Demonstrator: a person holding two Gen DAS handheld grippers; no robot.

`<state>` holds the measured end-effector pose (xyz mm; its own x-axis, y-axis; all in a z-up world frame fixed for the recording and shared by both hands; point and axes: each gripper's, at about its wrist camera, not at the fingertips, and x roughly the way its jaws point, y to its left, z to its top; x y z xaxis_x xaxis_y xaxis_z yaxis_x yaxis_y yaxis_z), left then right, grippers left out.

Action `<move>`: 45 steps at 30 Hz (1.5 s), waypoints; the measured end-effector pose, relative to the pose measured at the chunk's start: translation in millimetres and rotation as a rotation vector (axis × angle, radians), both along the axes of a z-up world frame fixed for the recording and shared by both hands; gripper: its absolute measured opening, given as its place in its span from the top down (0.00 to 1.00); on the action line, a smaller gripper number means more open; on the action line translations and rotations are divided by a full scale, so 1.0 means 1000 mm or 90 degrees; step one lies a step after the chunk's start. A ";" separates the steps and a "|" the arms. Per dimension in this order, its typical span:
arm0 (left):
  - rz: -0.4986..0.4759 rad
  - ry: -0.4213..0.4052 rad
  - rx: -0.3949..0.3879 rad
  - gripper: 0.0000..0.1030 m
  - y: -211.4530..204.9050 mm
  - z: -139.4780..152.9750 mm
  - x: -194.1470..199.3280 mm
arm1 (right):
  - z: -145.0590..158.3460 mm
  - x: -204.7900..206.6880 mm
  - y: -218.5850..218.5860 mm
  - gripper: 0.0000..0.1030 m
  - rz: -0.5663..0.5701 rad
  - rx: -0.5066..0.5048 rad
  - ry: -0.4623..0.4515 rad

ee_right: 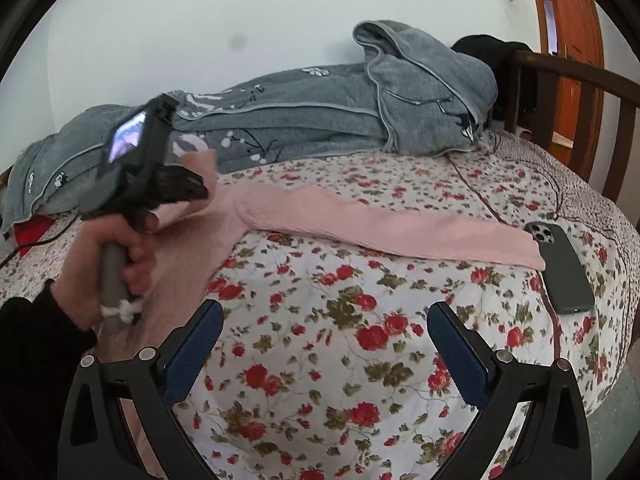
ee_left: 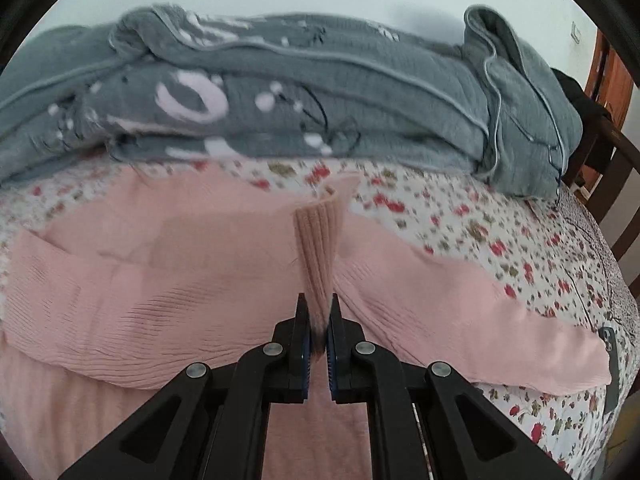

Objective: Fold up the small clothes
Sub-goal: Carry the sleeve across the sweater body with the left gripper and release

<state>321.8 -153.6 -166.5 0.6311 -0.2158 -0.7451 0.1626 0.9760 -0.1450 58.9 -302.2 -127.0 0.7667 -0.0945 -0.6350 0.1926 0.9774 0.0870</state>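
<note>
The left gripper (ee_left: pixel 319 320) pinches a ribbed fold of the pink garment (ee_left: pixel 168 272) spread on the floral bed (ee_right: pixel 320 360) before the grey blanket (ee_right: pixel 320 120), while the right gripper (ee_right: pixel 324 344) hovers spread wide near a phone (ee_right: pixel 564 268).

Grey quilt (ee_right: pixel 312 120) heaped on floral bedsheet (ee_right: pixel 320 320), dark phone (ee_right: pixel 564 268) near its edge.

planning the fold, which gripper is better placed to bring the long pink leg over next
Right. The right gripper is open and free, facing the pink tights leg; the left gripper is shut on the ribbed cuff.
</note>
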 end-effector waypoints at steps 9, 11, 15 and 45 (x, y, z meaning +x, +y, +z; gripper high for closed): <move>-0.010 -0.076 0.076 0.45 0.029 0.021 -0.021 | -0.009 0.026 0.017 0.02 0.019 -0.003 0.011; -0.003 -0.098 0.086 0.44 0.050 0.030 -0.027 | -0.008 0.035 0.025 0.02 0.028 -0.006 0.009; 0.024 -0.094 0.073 0.41 0.102 0.037 -0.023 | -0.006 0.058 0.043 0.02 0.048 -0.010 0.002; 0.034 -0.032 -0.163 0.83 0.315 -0.050 0.030 | -0.070 0.241 0.077 0.64 0.067 0.007 0.092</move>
